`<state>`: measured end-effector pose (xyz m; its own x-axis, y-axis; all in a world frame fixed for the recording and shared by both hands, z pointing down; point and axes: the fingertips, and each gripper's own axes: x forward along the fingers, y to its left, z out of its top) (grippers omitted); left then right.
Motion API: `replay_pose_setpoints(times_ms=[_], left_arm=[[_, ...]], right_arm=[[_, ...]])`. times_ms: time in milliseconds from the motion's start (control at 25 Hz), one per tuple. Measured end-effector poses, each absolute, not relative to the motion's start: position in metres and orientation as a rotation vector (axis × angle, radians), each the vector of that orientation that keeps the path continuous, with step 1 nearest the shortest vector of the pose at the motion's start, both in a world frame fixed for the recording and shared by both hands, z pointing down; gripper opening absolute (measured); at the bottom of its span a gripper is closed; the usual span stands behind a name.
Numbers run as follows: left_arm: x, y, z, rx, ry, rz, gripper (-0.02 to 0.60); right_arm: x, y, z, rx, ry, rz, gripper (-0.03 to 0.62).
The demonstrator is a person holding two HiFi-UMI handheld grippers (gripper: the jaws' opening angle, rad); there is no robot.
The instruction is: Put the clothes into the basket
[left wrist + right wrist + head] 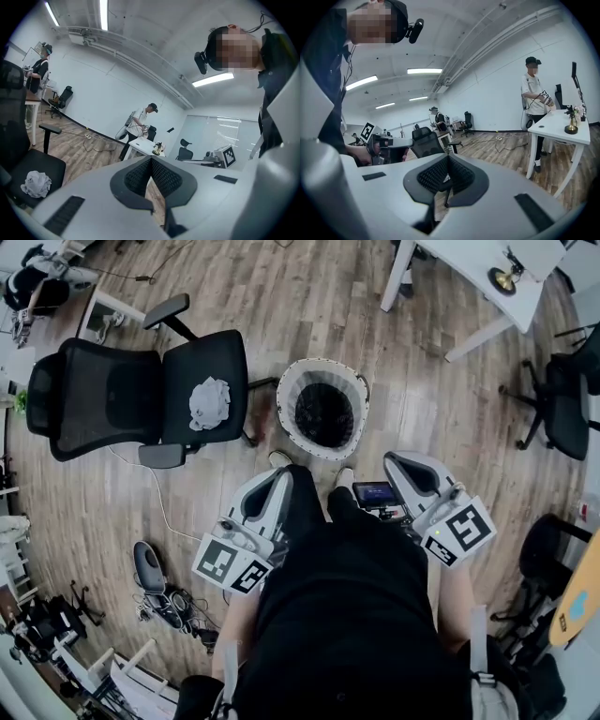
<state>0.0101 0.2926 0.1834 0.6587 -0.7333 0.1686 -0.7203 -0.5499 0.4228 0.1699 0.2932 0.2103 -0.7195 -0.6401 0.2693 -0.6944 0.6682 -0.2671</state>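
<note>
— From above: cloth (209, 401) on chair (223, 354), basket (323, 409) just beside it. Risk?
— Armrest (161, 456) could snag left gripper (278, 480); cloth may drop short of rim.
— Left gripper view: jaws clenched, empty; cloth low left.
— Right gripper view: right gripper (447, 174) clenched, empty; desk (562, 126) at right, open floor between.

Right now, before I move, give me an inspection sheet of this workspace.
Surface: wood floor.
Job's things: cloth crumpled on chair seat; basket beside it, contents too dark to tell.
Clutter: gear on floor, lower left.
Grippers: left claw shut, empty; right claw shut, empty.
Cables: cord on floor near chair.
Surroundings: table, spare chair, person at a desk.
</note>
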Motion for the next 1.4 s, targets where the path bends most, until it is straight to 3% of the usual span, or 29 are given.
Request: replay_pose_setpoints(times_ms=[760,1400], left_arm=[[-0.019,0.278,0.205,2.338,-1.221,0.010,0.012],[-0.112,0.163,0.222,2.373,-1.189,0.077,0.012]], right_arm=[[0.151,0.278,0.217,1.065,-2.715,0.548,0.015],[0.045,0.170,0.214,1.066,-2.674,0.566,0.015]])
